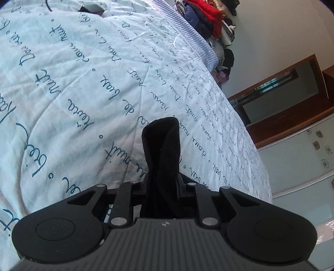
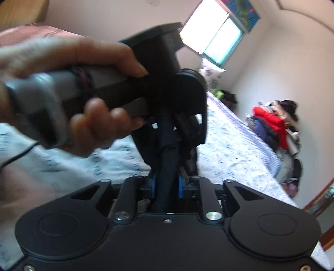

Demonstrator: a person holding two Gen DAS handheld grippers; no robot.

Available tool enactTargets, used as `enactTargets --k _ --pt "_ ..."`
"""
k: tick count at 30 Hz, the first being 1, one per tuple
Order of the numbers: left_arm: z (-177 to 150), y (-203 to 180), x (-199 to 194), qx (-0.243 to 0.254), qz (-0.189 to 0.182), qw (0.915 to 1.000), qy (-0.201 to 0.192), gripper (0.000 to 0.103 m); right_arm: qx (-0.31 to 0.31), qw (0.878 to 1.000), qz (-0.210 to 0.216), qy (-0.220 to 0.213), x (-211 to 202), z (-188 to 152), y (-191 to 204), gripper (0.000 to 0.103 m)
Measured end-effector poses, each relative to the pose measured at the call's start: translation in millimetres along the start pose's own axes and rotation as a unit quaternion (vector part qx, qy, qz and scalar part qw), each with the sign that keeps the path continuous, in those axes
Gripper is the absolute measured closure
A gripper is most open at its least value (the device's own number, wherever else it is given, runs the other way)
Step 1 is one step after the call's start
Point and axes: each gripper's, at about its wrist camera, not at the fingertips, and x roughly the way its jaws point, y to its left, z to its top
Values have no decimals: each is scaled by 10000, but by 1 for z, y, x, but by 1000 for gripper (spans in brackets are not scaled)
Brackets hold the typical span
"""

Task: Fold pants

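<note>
Above the bed [image 1: 87, 87], the left claw [image 1: 161, 187] clamps a bunched fold of black pants [image 1: 160, 141]; the right claw [image 2: 166, 187] pinches the same fabric.

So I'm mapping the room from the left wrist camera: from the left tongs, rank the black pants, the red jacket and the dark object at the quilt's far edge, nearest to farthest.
1. Black pants: pinched in the left tongs, centre.
2. Dark object: on the quilt's far edge, upper left.
3. Red jacket: in the clothes pile beyond the bed, upper right.

The last two are close; their order is less certain.
</note>
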Motion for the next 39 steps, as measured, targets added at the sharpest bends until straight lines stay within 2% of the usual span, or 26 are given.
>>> enactTargets --k 2,3,4,6,7,9,14,18,21,27,39 --pt "-2 -9 -6 249 23 9996 -114 83 798 9948 572 -288 -33 -3 -26 82" --pt "-4 -13 -9 336 58 9993 -159 83 1243 9878 808 -472 -47 -7 -44 79" --pt "-6 -17 -12 425 98 9989 -199 83 1669 9802 863 -617 -56 -10 -61 77" --pt "-12 -26 -16 552 184 9979 -280 83 2349 9683 522 -667 -57 -17 -92 75" --pt "-15 -30 -18 620 236 9972 -338 83 2479 9667 300 -564 -51 -19 -100 75" --pt "-21 -41 -23 740 324 9957 -443 83 2535 9670 -36 -258 -31 -22 -106 75" --pt "-38 -67 -35 1071 424 9914 -614 83 2992 9534 372 -138 2 -24 -95 76" --pt "-45 -82 -34 1281 512 9889 -547 84 3312 9419 541 -175 7 -27 -100 76" --pt "-49 -87 -37 1338 558 9878 -566 84 3371 9396 547 -206 5 -32 -99 76" --pt "-69 -116 -51 1614 521 9833 -653 84 3744 9241 665 -385 -19 -46 -110 76" --pt "-114 -192 -54 1883 23 9804 -571 84 4122 9060 221 -935 -93 -75 -144 76"
